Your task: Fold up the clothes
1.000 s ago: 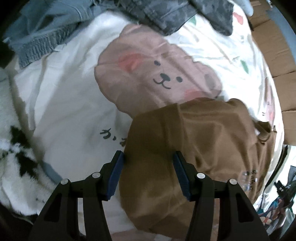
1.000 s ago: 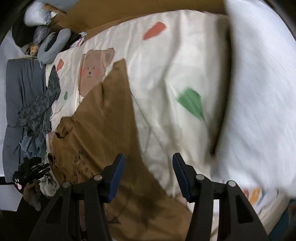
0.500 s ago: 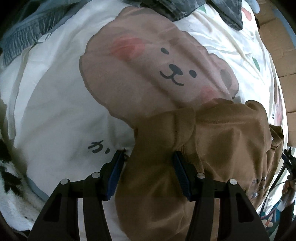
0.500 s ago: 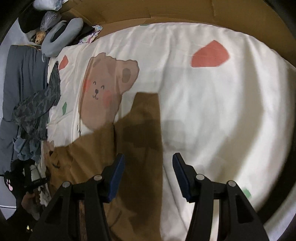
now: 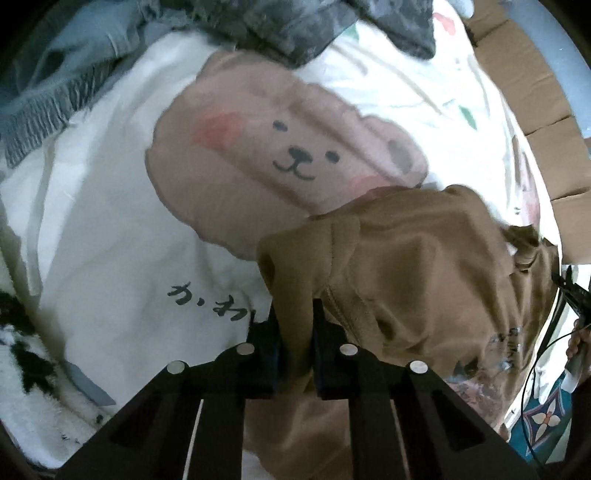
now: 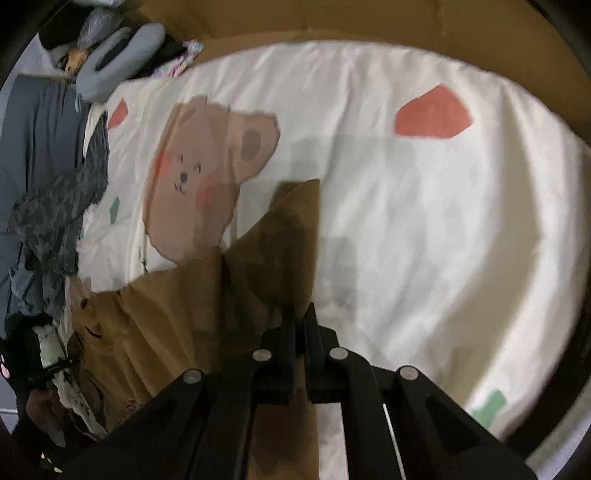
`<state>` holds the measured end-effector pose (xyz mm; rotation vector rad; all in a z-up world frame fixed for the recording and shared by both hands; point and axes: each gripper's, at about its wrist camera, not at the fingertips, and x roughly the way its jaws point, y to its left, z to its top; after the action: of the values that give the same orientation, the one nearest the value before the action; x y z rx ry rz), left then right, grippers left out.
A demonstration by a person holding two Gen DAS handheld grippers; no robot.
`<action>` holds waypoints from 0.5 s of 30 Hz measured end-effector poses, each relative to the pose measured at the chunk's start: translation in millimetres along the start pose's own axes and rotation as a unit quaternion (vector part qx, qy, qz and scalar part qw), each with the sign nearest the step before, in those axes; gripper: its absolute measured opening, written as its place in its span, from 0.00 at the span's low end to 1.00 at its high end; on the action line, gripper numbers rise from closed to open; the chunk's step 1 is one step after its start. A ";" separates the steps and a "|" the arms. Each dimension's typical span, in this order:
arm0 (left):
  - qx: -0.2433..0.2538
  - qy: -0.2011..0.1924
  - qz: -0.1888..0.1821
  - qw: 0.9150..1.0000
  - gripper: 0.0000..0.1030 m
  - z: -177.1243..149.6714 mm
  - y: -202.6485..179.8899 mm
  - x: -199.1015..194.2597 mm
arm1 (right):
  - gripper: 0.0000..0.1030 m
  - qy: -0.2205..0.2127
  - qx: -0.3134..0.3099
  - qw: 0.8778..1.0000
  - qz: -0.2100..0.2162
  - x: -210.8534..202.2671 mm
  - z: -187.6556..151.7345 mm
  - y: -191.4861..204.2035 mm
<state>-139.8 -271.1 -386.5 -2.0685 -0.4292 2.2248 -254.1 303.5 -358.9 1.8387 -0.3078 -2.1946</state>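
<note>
Gripping the brown cotton shirt (image 5: 424, 266) spread on your cream bear-print bedsheet (image 6: 424, 206), your left gripper (image 5: 295, 325) is closing on a bunched fold; the right gripper (image 6: 300, 325) pinches its edge. Lifting unevenly could drag the sheet.

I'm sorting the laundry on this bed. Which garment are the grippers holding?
The brown top: the left gripper is closing on a bunched fold of it. The grey patterned garment and the blue-grey fringed one lie untouched at the far edge.

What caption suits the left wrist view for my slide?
Left gripper closing on a fold of the brown garment atop a bear-print bedsheet.
</note>
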 end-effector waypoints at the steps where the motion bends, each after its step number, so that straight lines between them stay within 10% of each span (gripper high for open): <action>1: 0.004 -0.005 0.000 1.000 0.11 -0.1 -1.3 -4.1 | 0.03 -0.006 0.006 1.000 -0.001 -8.7 0.1 -2.4; 15: 0.070 -0.073 -0.043 0.994 0.10 30.1 -25.8 -59.7 | 0.03 -0.060 0.097 0.992 -0.057 -103.3 -39.9 -77.6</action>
<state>-167.6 -265.4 -320.7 -1.7919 -0.3545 2.2931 -202.8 411.1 -295.2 1.8661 -0.4664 -2.4354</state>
